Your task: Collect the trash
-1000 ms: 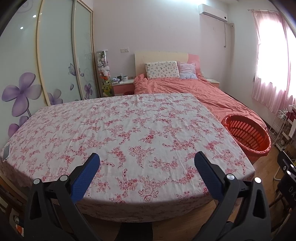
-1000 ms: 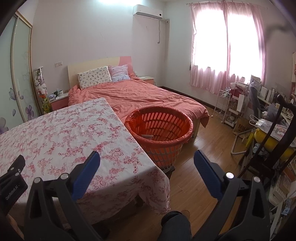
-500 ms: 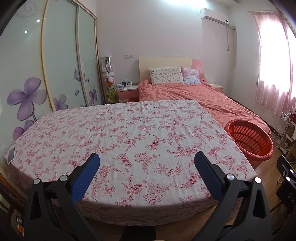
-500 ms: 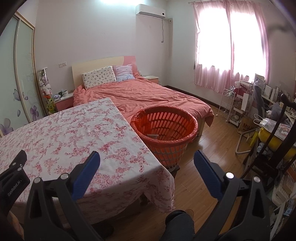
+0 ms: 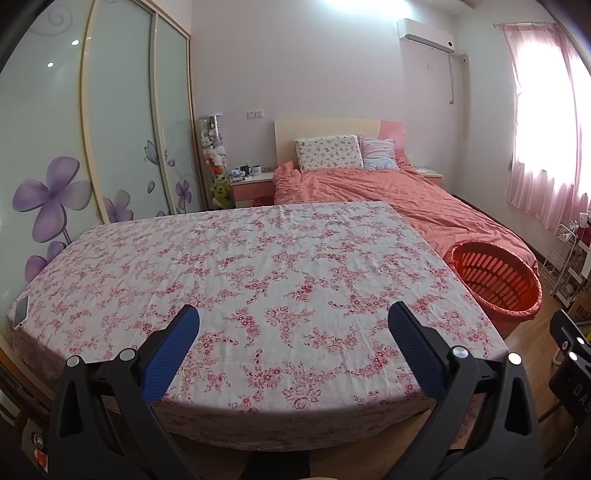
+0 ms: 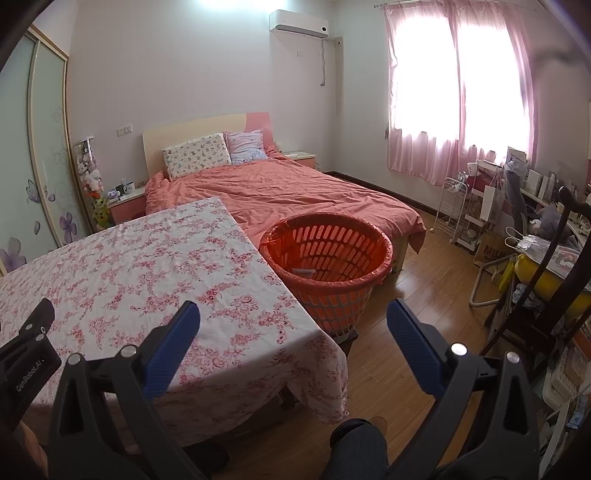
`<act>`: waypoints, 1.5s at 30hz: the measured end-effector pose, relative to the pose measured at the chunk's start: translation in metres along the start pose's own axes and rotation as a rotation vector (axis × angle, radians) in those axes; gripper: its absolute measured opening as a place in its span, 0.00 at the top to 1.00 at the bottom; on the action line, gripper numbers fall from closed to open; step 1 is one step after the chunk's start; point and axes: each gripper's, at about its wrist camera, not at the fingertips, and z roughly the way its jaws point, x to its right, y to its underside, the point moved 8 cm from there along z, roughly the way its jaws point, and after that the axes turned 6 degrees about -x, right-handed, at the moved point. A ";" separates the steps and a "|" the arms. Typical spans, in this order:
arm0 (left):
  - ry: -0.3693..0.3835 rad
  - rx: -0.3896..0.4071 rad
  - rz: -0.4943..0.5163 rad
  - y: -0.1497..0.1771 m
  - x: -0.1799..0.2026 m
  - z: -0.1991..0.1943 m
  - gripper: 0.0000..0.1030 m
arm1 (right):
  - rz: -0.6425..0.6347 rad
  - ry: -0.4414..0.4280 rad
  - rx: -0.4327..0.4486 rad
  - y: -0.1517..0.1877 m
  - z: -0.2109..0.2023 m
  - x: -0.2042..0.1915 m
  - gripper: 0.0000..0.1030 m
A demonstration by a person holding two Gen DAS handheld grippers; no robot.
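Basket (image 6: 325,258) contents unclear, perhaps paper scrap.

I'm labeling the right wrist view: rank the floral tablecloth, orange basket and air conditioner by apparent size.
1. floral tablecloth
2. orange basket
3. air conditioner
The air conditioner is farthest away, so its true size is unsure.

Creased floral cotton tablecloth (image 5: 280,266) — slotted glossy plastic basket (image 6: 332,266) — glossy wood-plank floor (image 6: 424,295).

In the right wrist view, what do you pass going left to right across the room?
Wardrobe doors → nightstand → floral tablecloth → orange basket → white wire rack → cluttered desk.
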 end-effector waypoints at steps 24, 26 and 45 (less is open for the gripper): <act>0.006 -0.007 -0.007 0.001 0.000 0.001 0.02 | 0.001 0.001 0.001 0.001 0.000 0.000 0.04; 0.006 -0.007 -0.007 0.001 0.000 0.001 0.02 | 0.001 0.001 0.001 0.001 0.000 0.000 0.04; 0.007 -0.009 -0.008 0.002 0.001 0.001 0.02 | 0.001 0.002 0.003 0.001 0.000 0.000 0.04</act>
